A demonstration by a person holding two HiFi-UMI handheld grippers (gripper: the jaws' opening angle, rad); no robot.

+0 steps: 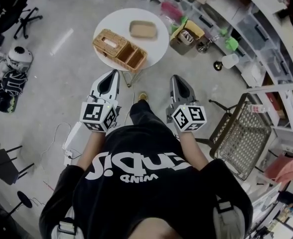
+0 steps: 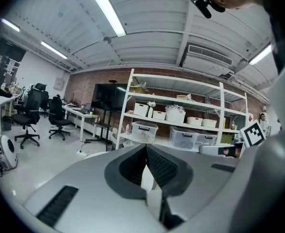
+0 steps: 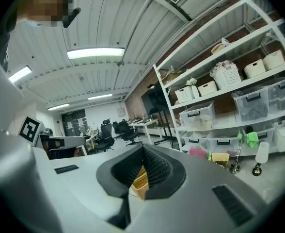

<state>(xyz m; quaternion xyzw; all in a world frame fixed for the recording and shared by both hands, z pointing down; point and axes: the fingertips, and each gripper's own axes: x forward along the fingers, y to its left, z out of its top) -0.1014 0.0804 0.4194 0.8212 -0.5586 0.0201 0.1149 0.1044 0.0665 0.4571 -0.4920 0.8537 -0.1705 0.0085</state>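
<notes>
I stand before a round white table with both grippers held out over the floor, short of its near edge. On the table sit a wicker basket with compartments and a shallow tan tray. My left gripper points at the basket's near side, jaws together, nothing between them. The right gripper hangs beside it, also shut and empty. In the right gripper view the wicker basket shows through the slit below the gripper. In the left gripper view a sliver of the white table shows below the gripper.
A cardboard box of odds and ends stands right of the table. White shelving with plastic bins runs along the right. A wire-mesh chair is at my right, helmets and office chairs at the left, and a cable and power strip on the floor.
</notes>
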